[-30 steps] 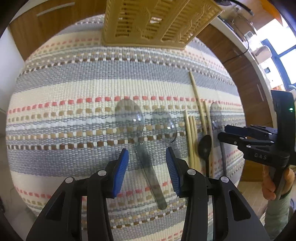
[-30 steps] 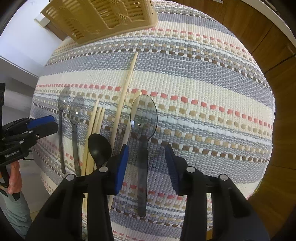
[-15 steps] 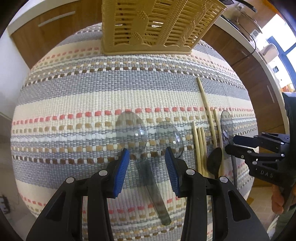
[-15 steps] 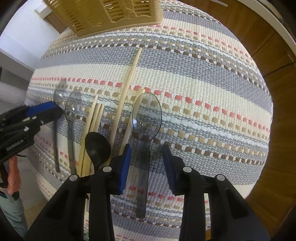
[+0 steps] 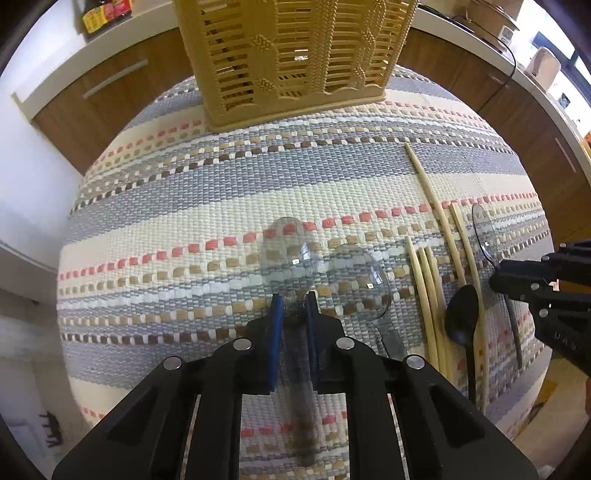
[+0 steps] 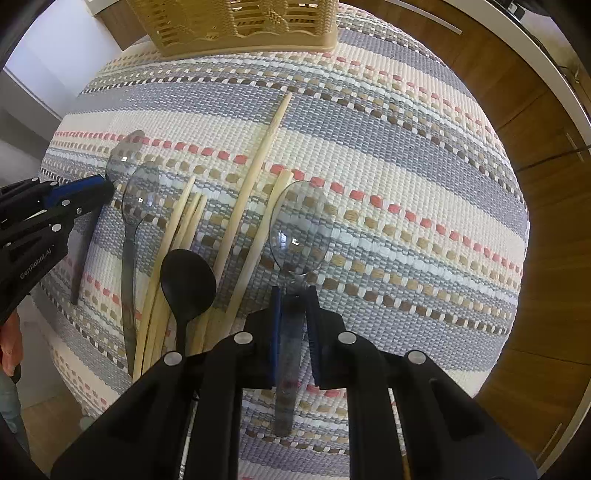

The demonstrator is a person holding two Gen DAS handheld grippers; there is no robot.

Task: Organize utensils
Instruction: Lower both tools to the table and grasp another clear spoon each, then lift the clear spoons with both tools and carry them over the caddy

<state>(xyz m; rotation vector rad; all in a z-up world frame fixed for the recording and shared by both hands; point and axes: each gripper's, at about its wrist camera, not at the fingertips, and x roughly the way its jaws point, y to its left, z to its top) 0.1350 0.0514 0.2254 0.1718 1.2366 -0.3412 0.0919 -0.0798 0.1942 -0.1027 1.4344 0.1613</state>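
On a striped woven mat, a clear spoon [image 5: 290, 251] is clamped at its neck by the left gripper [image 5: 294, 314] and another clear spoon [image 6: 301, 229] by the right gripper [image 6: 294, 306], handles trailing back, the slatted basket [image 5: 291, 55] lying straight ahead.

Home kitchen. Wood-front cabinets [image 5: 99, 96] with bar handles under white countertop [image 5: 110, 35]; bottles [image 5: 107, 11], kettle [image 5: 543, 64] on counter. Striped woven cloth [image 5: 258, 184] on table holds slatted utensil basket [image 5: 295, 55], spoons, chopsticks [image 6: 258, 162].
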